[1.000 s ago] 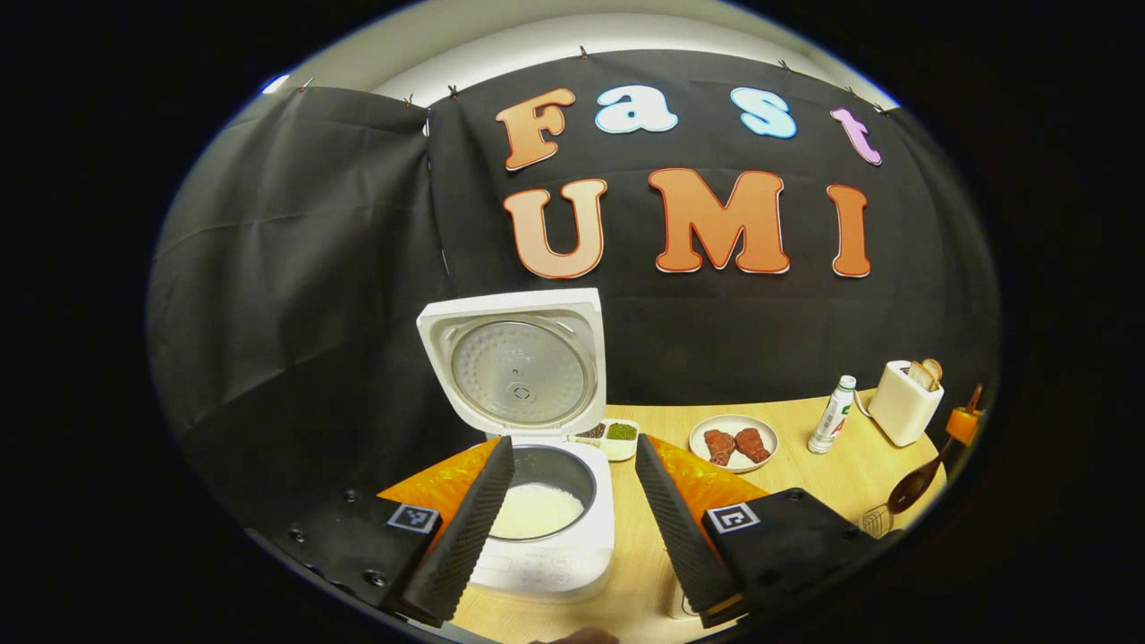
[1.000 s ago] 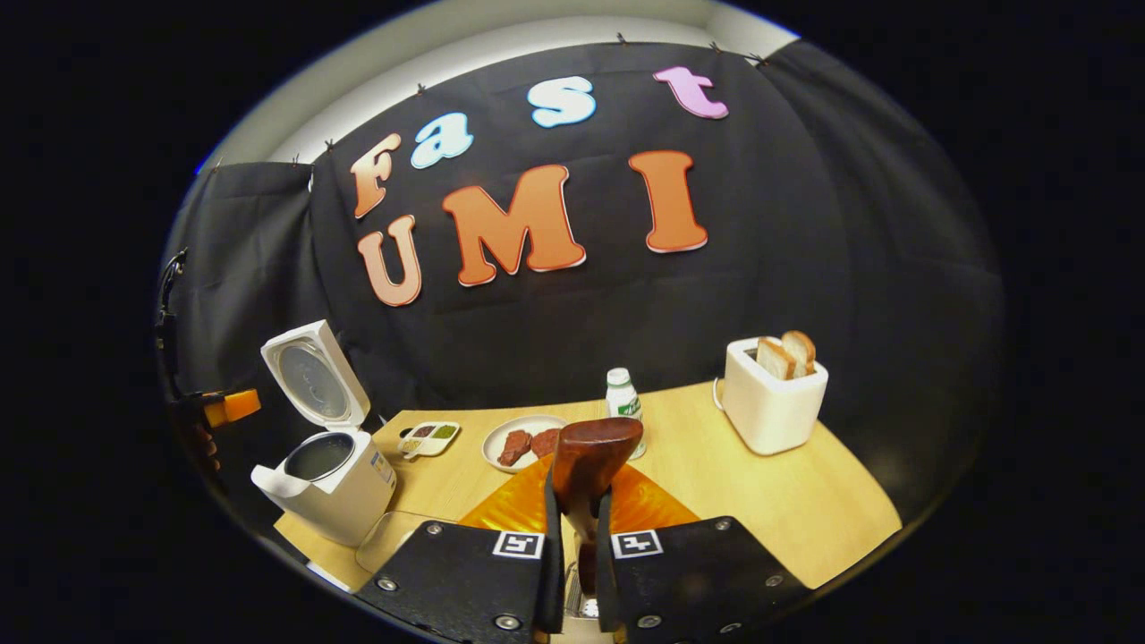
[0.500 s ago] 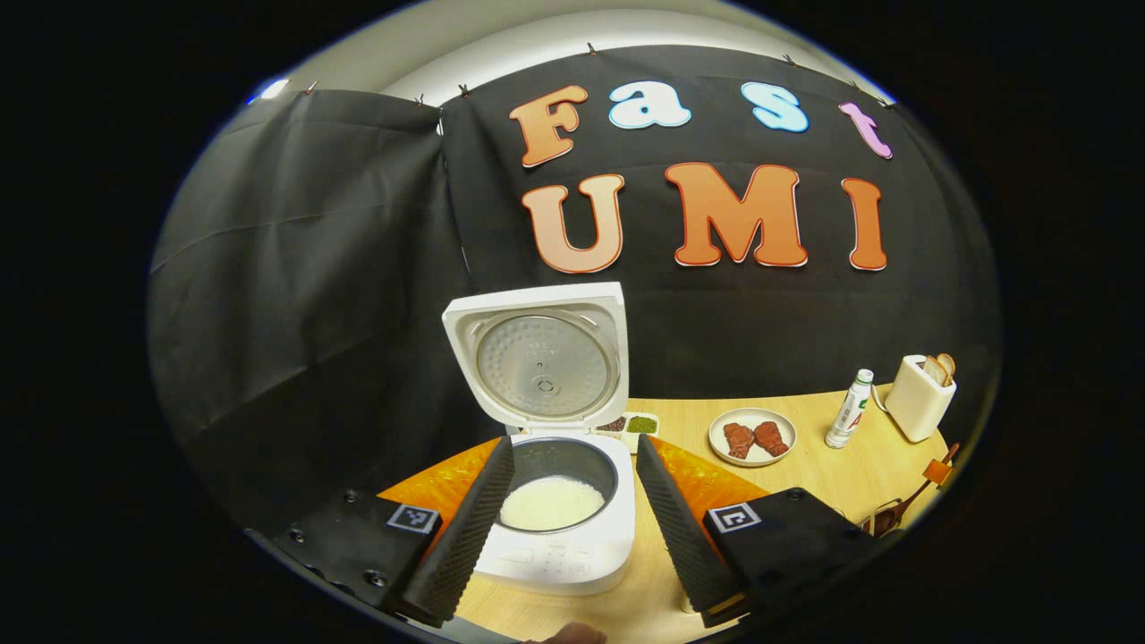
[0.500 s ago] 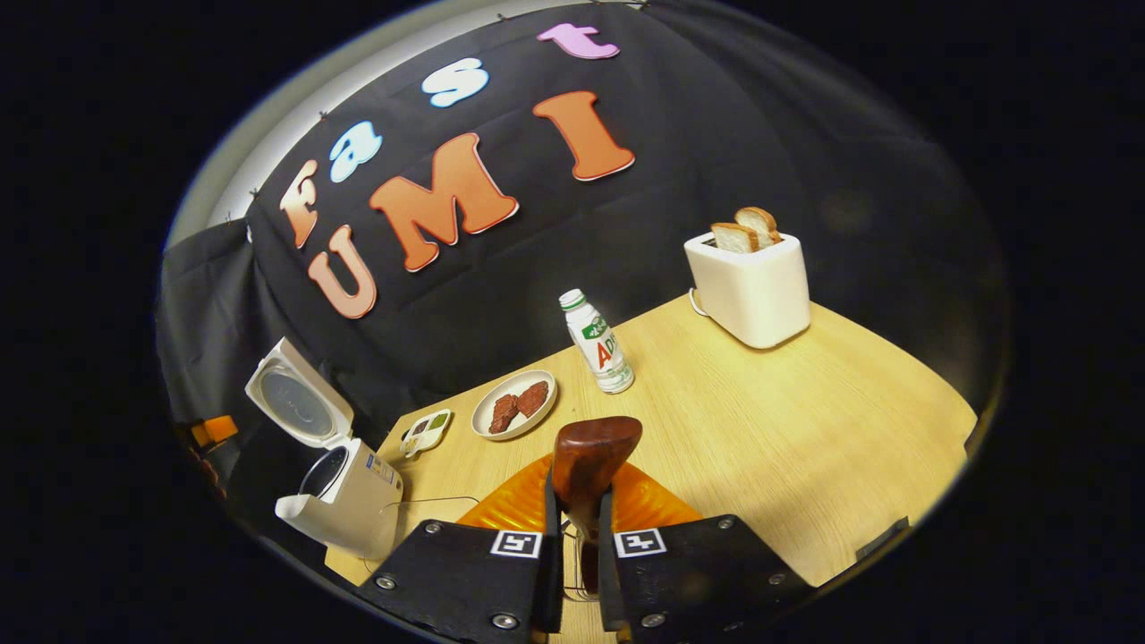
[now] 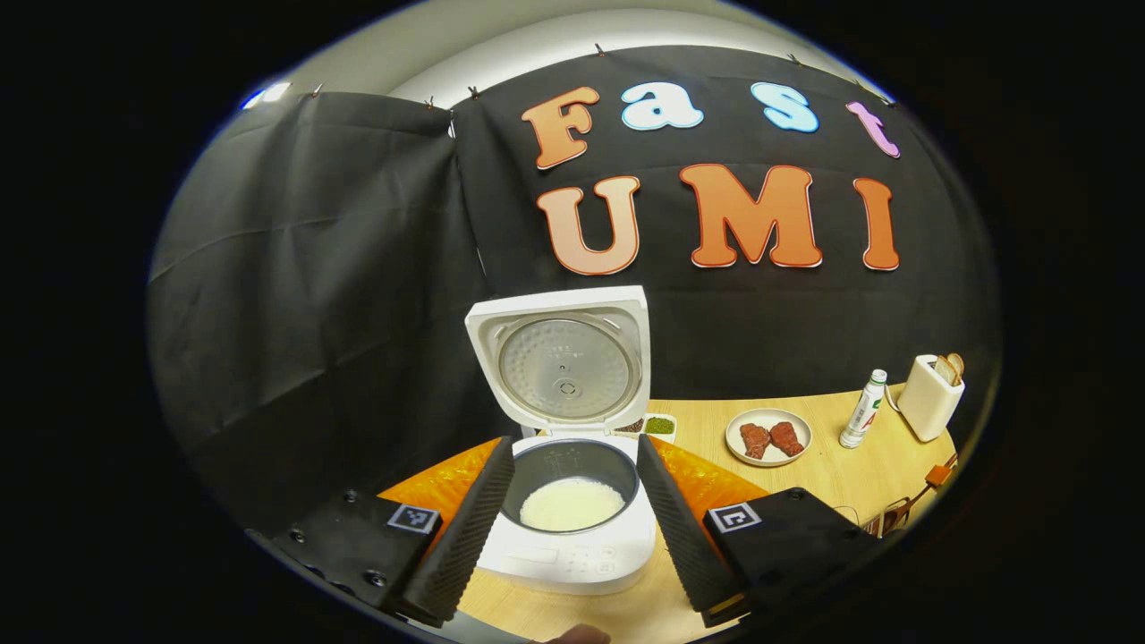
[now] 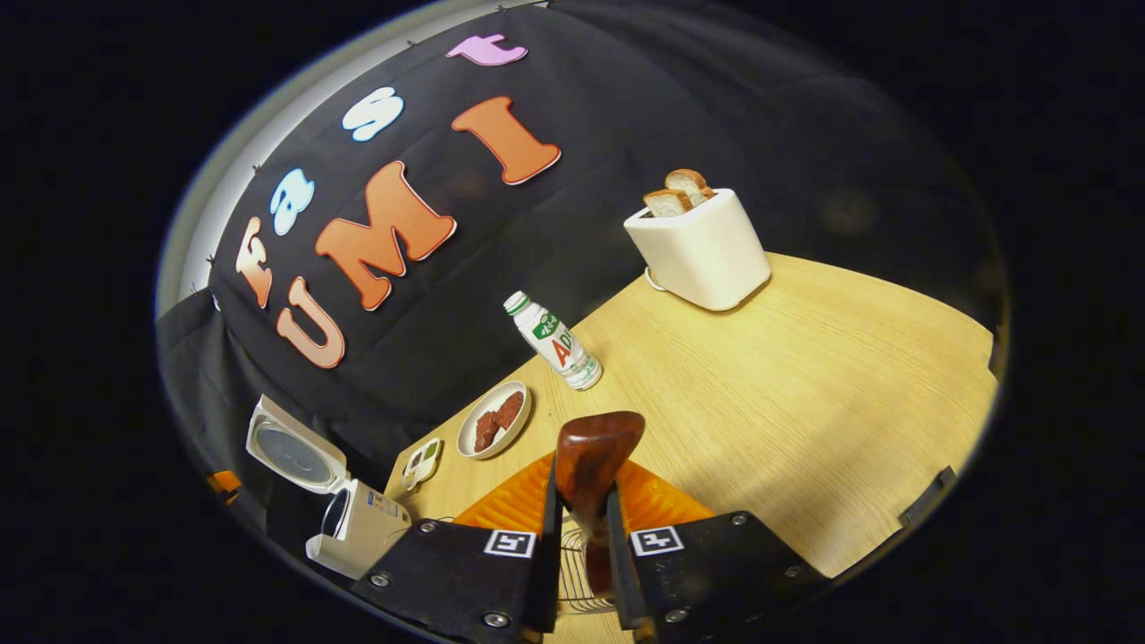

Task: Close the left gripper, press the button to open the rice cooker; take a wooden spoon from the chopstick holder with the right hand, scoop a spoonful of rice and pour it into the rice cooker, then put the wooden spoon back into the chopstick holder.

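A pale wooden surface [image 6: 805, 376] stands before black cloth walls. From left in the right gripper view: the white rice cooker [image 6: 358, 537], lid up; a plate of meat [image 6: 494, 431]; a bottle [image 6: 556, 343]; a toaster [image 6: 702, 250]. The right gripper [image 6: 581, 572] pinches the dark wooden spoon [image 6: 592, 456], bowl upward, above a wire chopstick holder [image 6: 572, 586]. The left gripper [image 5: 572, 528], jaws spread, frames the rice cooker, white rice [image 5: 571, 504] inside.
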Demonstrator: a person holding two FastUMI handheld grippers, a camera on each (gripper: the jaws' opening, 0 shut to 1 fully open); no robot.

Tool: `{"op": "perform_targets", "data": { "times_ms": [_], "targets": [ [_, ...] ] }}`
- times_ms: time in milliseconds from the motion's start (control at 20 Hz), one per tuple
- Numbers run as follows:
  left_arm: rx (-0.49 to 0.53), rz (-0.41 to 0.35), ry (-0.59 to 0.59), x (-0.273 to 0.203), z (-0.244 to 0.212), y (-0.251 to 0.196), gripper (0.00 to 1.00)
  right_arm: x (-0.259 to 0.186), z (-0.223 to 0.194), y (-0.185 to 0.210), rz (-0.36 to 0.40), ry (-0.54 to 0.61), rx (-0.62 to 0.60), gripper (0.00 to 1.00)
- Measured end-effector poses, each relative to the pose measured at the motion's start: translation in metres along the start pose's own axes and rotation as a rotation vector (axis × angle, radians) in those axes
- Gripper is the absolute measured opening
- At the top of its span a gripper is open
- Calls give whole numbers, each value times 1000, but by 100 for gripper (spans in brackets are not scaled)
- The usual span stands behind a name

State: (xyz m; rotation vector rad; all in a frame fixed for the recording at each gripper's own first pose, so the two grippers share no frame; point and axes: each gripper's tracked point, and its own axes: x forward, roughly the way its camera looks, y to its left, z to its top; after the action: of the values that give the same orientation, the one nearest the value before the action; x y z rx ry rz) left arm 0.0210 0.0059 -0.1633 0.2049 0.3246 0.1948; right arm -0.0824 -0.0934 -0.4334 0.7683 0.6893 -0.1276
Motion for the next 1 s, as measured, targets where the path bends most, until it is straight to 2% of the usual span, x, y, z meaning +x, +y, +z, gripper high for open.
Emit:
{"op": "perform_targets", "data": {
  "times_ms": [100, 250, 300, 350, 450, 650, 1000],
  "targets": [
    [-9, 12, -7, 4, 4, 8, 94, -1, -12, -4, -28, 53, -19, 31],
    [-24, 37, -35, 13, 18, 26, 93, -8, -8, -8, -59, 83, -65, 51],
    [-32, 45, -47, 17, 24, 32, 94, -12, 3, -8, -68, 69, -76, 66],
    [-40, 52, -59, 21, 31, 37, 93, -17, 12, -7, -75, 47, -91, 78],
    [-51, 59, -81, 31, 47, 48, 92, -32, 35, -7, -91, -5, -135, 87],
    [-77, 32, -102, 53, 78, 55, 94, -68, 83, -6, -132, -98, -252, 94],
    [-106, -57, -155, 114, 156, 58, 93, -137, 150, 35, -163, -271, -384, 95]
  ]
}}
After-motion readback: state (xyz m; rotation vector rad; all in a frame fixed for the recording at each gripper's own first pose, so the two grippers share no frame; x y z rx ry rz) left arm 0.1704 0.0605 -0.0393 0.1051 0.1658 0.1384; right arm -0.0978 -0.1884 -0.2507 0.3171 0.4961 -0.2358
